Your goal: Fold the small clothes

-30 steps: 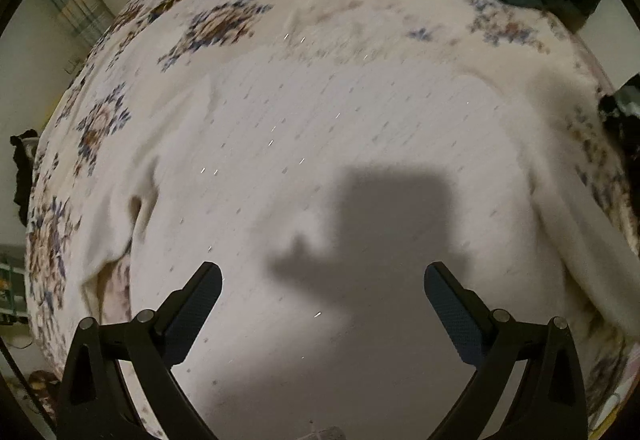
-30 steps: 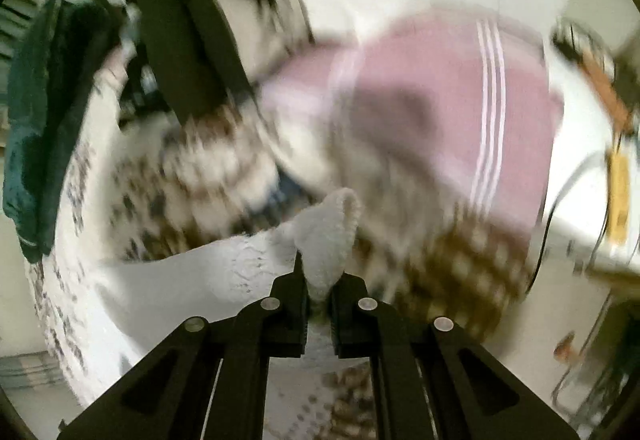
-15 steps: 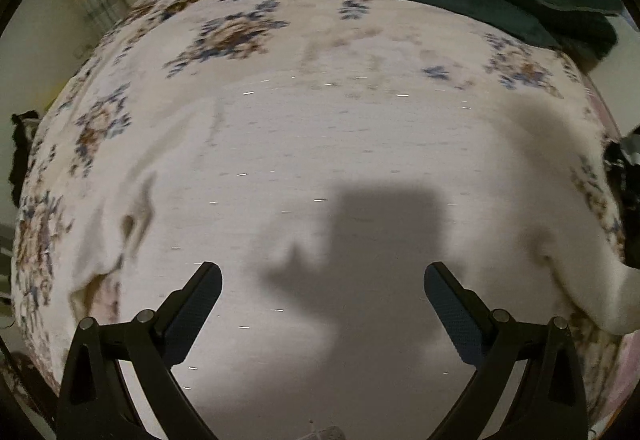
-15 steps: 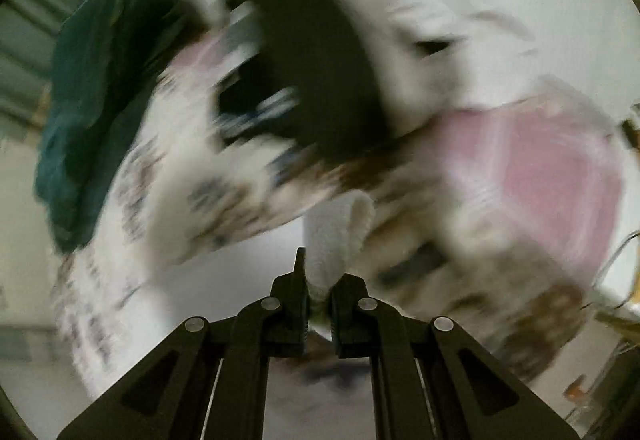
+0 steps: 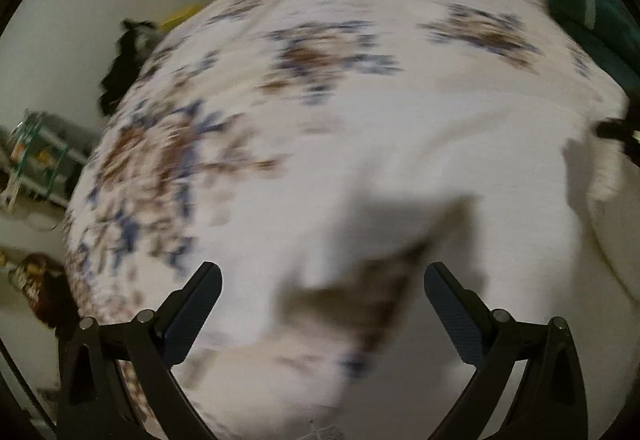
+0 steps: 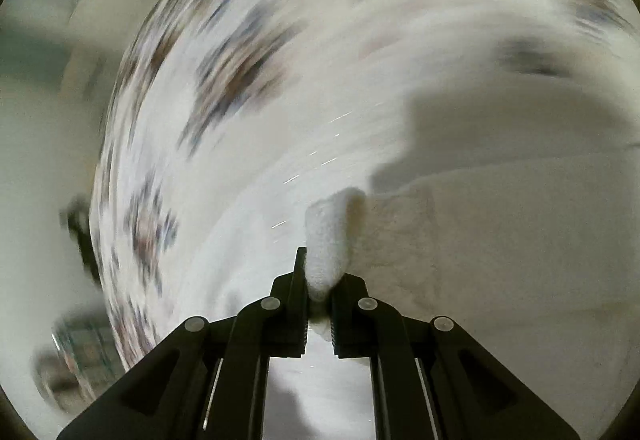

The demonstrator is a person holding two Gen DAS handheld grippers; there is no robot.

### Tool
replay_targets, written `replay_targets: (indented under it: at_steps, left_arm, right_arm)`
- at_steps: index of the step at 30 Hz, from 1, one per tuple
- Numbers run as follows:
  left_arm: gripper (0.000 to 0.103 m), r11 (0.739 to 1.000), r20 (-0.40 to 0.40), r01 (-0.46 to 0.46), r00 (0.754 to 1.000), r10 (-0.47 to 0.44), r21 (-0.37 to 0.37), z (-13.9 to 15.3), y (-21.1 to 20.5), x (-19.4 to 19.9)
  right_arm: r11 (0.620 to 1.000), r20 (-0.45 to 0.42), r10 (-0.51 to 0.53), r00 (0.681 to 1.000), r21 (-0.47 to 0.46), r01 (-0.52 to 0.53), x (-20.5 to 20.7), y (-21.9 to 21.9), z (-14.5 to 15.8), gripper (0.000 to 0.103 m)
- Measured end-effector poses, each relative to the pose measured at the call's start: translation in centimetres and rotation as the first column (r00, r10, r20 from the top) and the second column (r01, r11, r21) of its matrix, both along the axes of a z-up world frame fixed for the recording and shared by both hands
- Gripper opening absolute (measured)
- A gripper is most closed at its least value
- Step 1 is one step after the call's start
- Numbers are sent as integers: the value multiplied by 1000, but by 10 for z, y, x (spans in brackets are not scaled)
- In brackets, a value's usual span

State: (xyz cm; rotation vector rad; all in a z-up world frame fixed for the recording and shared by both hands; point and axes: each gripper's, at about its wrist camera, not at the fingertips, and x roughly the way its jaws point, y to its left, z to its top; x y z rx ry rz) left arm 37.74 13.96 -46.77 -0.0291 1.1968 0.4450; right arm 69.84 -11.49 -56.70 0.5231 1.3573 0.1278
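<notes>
Floral bedspread [image 5: 320,52] in blue and brown on white covers a bed that fills both blurred fisheye views, with pale walls behind it. On the bed lies a white sweater [image 5: 400,176], spread wide across the near half of the cover; it is the garment being folded. A dark green cloth [image 5: 580,4] sits at the bed's far right corner in the left view, and something small and black [image 5: 124,60] hangs off the far left edge. Cluttered shelving [image 5: 36,160] stands beside the bed at left, too blurred to read.

Left gripper [image 5: 322,290] hovers above the sweater with its jaws spread wide and nothing between them; its shadow falls on the white knit just ahead. A turned-up flap of cloth below it exposes a patch of the floral cover.

Right gripper [image 6: 319,292] is clamped tight on a thick fold of the sweater, most likely a sleeve end [image 6: 334,236], which stands up in a soft white roll between the fingers. More of the sweater lies to its right.

Judging from this, the step in hand is carrying a sleeve across the sweater's body to make the first fold. The next move likely calls for laying the sleeve flat on the body, letting go, and using the free left gripper to take the opposite sleeve or hem.
</notes>
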Motion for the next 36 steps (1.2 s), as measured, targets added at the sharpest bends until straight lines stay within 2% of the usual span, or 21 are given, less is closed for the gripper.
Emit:
replay_targets:
  at_steps: [2,3,6,7,8,10,11,12,14,16,20,22,23,25,26,27,28,29,32,33,36]
  left_arm:
    - [103,999,-2,-33,999,33,22,-2,28,-8]
    - [103,998,-5,-57,998,57,26,-4,46,-13]
    - [103,992,-13,-123,992,124,12,-11,81,-25]
    - [103,990,-12,-138,990,138,3,-13,90,-28]
    - [103,988,-13,-154,988,154,-9,-15,100,-32]
    - [103,984,-15,-176,984,176,-36,-16,113,-42]
    - [103,980,-15,-189,982,189,-55,-16,120,-48]
    - [103,974,-19,-209,978,209,-81,-16,129,-57]
    - [103,962,-18,-240,971,239,-134,-15,142,-73]
    - [103,941,-22,-285,958,286,-183,-15,158,-95]
    - [103,884,-40,-345,936,351,-315,-28,178,-128]
    - [103,831,-58,-354,929,366,-429,-47,186,-135]
    - [103,798,-70,-343,932,356,-496,-59,187,-132]
    - [103,748,-92,-327,936,339,-578,-81,184,-123]
    - [90,724,-90,-302,944,316,-621,-92,179,-115]
    - [73,731,-104,-302,947,304,-611,-100,174,-108]
    - [33,743,-121,-307,948,295,-595,-104,170,-103]
    - [11,748,-120,-297,952,282,-593,-106,168,-98]
    - [10,800,-26,-249,959,281,-546,-77,177,-88]
    - [10,831,27,-233,958,285,-505,-57,187,-84]
    - [10,876,143,-235,936,320,-421,-14,223,-78]
  right_arm:
    - [995,-29,97,995,-30,-98,4,72,-14,8]
    - [986,-55,145,988,-74,-149,5,106,-27,8]
    - [963,-132,187,973,-171,-208,4,158,-61,9]
    - [958,-145,189,971,-190,-214,1,161,-69,9]
    - [958,-141,193,971,-188,-218,-1,161,-72,14]
    - [967,-147,198,969,-134,-217,-10,153,-67,35]
    - [976,-149,186,971,-90,-201,-16,143,-61,57]
    - [981,-145,172,974,-65,-182,-22,138,-55,69]
    - [992,-112,109,988,-47,-115,-45,109,-35,70]
    - [993,-112,83,990,-76,-92,-70,87,-22,72]
    - [991,-136,33,990,-124,-50,-114,50,-7,74]
    - [991,-153,4,988,-130,-24,-143,20,2,74]
    - [991,-162,-12,987,-136,-11,-156,13,-4,74]
    - [988,-183,-32,983,-153,4,-177,-8,-7,74]
    - [986,-208,-50,977,-169,14,-187,-13,-16,74]
    - [983,-231,-67,971,-180,25,-195,-19,-22,74]
    - [983,-252,-85,964,-181,39,-201,-22,-29,74]
    - [984,-272,-99,957,-171,53,-207,-24,-35,74]
    - [987,-284,-100,954,-153,57,-216,-23,-40,74]
    - [987,-277,-93,956,-154,52,-216,-20,-40,74]
    - [985,-236,-64,970,-173,23,-210,-5,-35,74]
